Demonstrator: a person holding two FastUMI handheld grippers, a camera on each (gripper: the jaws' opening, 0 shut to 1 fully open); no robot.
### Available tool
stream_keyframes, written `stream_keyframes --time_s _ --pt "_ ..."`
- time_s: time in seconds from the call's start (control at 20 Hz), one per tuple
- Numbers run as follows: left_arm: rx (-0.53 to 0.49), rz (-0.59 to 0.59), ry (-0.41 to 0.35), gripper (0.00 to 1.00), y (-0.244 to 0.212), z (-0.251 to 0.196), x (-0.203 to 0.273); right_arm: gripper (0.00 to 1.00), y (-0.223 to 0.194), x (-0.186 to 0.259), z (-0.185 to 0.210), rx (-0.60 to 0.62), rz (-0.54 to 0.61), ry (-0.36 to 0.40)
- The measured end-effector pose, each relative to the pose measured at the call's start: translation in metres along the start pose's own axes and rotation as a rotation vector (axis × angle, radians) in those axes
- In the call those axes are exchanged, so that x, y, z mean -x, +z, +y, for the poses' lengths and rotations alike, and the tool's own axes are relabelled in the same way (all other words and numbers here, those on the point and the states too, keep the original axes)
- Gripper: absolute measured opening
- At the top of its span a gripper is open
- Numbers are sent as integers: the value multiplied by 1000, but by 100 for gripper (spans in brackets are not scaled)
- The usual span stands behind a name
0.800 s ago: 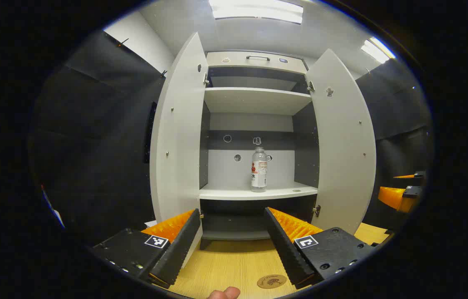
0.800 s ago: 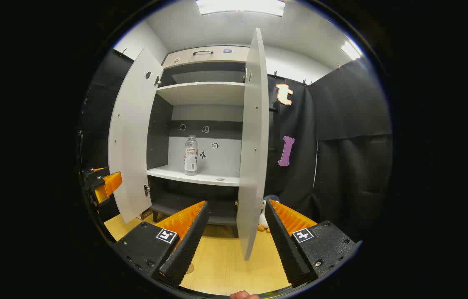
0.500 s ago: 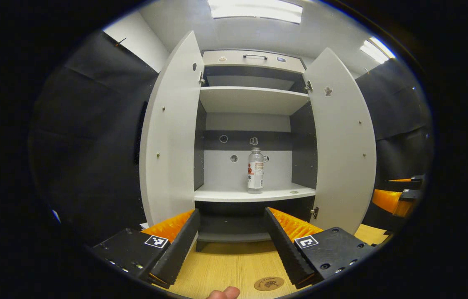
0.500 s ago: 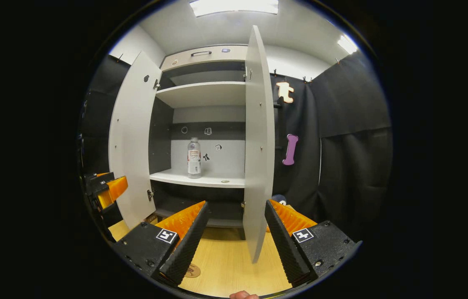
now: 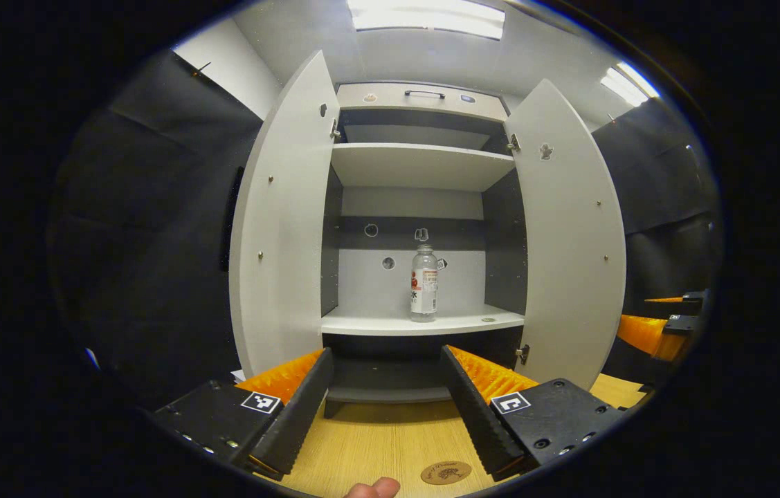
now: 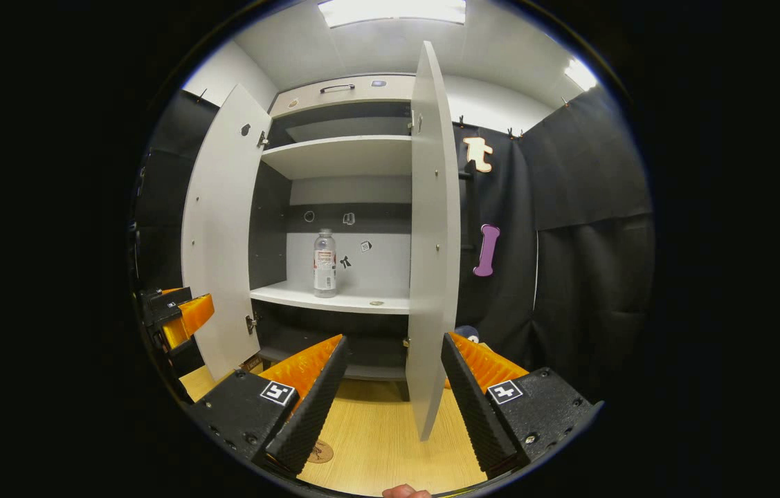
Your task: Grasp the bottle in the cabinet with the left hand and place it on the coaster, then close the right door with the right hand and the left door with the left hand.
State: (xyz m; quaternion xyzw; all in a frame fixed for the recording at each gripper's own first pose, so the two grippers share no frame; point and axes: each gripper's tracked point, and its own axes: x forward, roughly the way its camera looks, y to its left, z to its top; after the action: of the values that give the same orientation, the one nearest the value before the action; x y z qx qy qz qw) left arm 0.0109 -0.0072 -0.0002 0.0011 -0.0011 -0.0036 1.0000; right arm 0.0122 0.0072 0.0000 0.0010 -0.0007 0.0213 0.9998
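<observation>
A clear bottle [image 5: 423, 283] with a red and white label stands upright on the cabinet's middle shelf [image 5: 424, 322]; the right gripper view has the bottle [image 6: 324, 263] too. Both white doors stand wide open: the left door [image 5: 282, 221] and the right door [image 5: 569, 235]. The right door [image 6: 433, 242] is seen nearly edge-on from the right gripper. A round brown coaster [image 5: 446, 473] lies on the wooden table, close under my left gripper [image 5: 384, 360], which is open and well short of the bottle. My right gripper [image 6: 393, 346] is open, straddling the right door's edge line from a distance.
The wooden table [image 5: 376, 443] runs up to the cabinet's base. An upper shelf [image 5: 421, 166] and a top drawer with a handle [image 5: 424, 93] sit above. Black cloth walls flank the cabinet. A small plush toy [image 6: 464, 333] sits behind the right door.
Both views have drifted slightly: the cabinet has shifted a little left in the left gripper view and a little right in the right gripper view. Both grippers stay open.
</observation>
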Motion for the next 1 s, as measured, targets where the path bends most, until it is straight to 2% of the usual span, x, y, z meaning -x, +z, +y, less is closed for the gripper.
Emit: stream_keyframes --time_s 0.55,1.0 --pt "-3 -7 -34 95 -2 -10 -2 83 3 1 1 -21 4 -4" --pt "-26 13 -71 95 -7 -18 -25 83 0 -3 3 -15 14 -9"
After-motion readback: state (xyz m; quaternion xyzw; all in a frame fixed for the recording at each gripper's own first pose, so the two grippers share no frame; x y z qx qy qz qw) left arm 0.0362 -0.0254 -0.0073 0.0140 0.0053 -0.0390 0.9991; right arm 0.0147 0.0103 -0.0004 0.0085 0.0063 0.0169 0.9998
